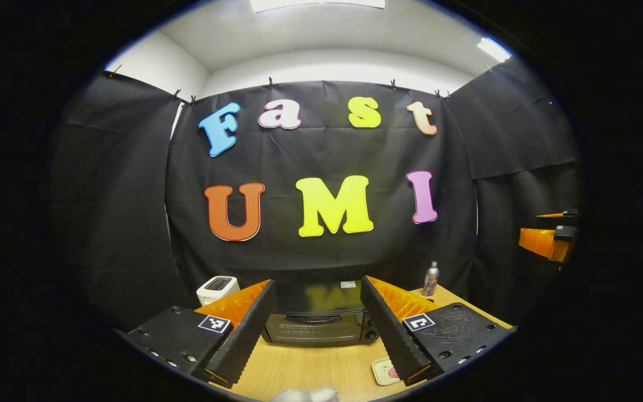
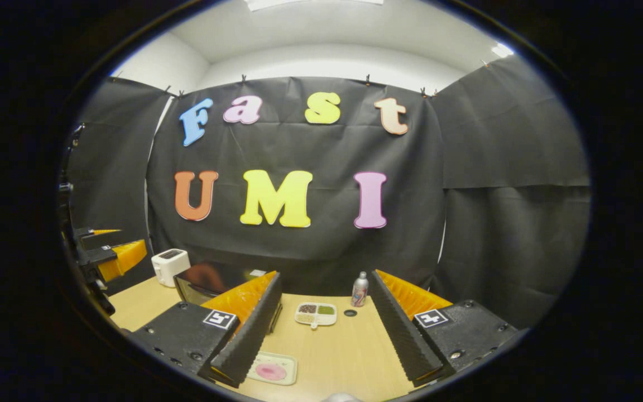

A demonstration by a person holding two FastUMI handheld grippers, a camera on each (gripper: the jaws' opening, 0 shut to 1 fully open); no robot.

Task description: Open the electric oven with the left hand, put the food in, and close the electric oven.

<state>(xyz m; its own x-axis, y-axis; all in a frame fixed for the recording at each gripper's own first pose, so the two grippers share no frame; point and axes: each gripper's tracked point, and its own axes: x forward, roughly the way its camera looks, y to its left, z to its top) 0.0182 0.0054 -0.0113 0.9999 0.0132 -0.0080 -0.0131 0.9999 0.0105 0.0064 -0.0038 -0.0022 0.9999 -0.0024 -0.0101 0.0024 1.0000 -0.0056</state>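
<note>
Fingers (image 1: 254, 329) spread; black oven (image 1: 316, 318) door closed, table-top.

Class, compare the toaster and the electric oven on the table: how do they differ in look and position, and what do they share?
1. The toaster is white; the electric oven is dark, with a glass door.
2. The toaster looks smaller and boxy, with slots on top; the electric oven is wider, with a handle across its front.
3. In the left gripper view, the toaster sits left of the electric oven.
Both stand upright on the wooden table, near the back wall.
</note>
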